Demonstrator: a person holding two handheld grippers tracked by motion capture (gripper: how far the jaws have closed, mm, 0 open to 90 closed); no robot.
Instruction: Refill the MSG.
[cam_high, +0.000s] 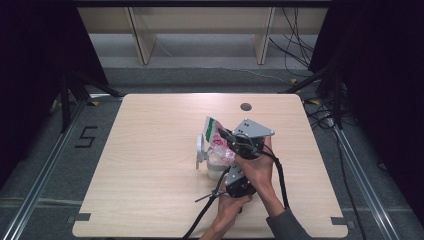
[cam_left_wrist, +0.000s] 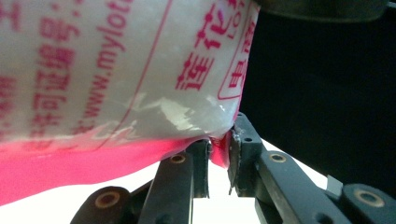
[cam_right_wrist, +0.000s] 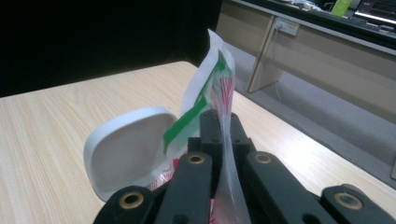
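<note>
A plastic bag (cam_high: 216, 141) printed in pink with a green-edged top is held up just right of the table (cam_high: 150, 150) centre, over a white container (cam_high: 212, 167) whose hinged lid (cam_high: 200, 150) stands open at about 9 o'clock of the bag. In the high view both hands are crowded together at 5 o'clock of the bag; the right gripper (cam_high: 226, 135), with its grey plate on top, is seen closed on the bag's upper part. In the right gripper view the jaws of the right gripper (cam_right_wrist: 223, 122) are pressed flat together on a thin fold of the bag (cam_right_wrist: 215, 93), with the white lid (cam_right_wrist: 126, 154) at 9 o'clock of them on the table (cam_right_wrist: 56, 121). The left gripper (cam_high: 231, 172) sits lower, at about 5 o'clock of the container. In the left gripper view the left gripper (cam_left_wrist: 219, 149) is clamped on the bag's pink bottom seam, the bag (cam_left_wrist: 116, 70) bulging at 11 o'clock above the jaws. The container's contents are probably hidden by the bag; they cannot be told.
</note>
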